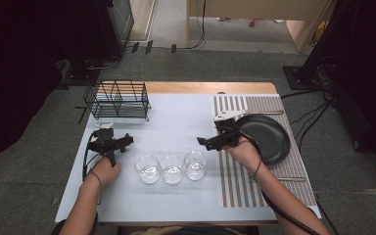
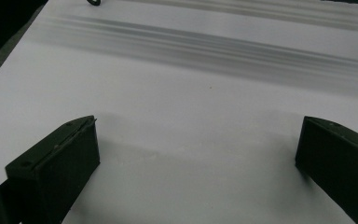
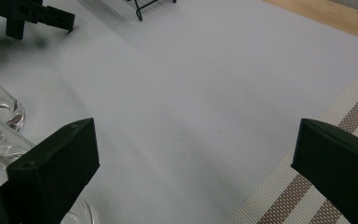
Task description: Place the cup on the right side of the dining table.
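Left black two-jaw gripper (image 1: 126, 141): jaws wide apart, empty, over white table mat (image 1: 176, 117); right black two-jaw gripper (image 1: 203, 142): likewise, near three clear glass tumblers (image 1: 172, 168)

**Handheld gripper pair and wearer: appearance**

Left gripper (image 1: 110, 142): matte black body of blocky, angular parts with a short cross-bar; a small pale piece sits on top. A thin black cable loops from it past the wrist. Jaws: two thick black wedge-shaped blocks with flat inner faces; a small screw hole marks the upper face of one.

Right gripper (image 1: 214, 141): the same black build, topped by a light grey three-cornered plate. A thicker black cable runs back along the forearm. Jaws: identical black wedges, one with a screw hole.

Person: forearms bare, no sleeves visible; a thin dark band circles each wrist.
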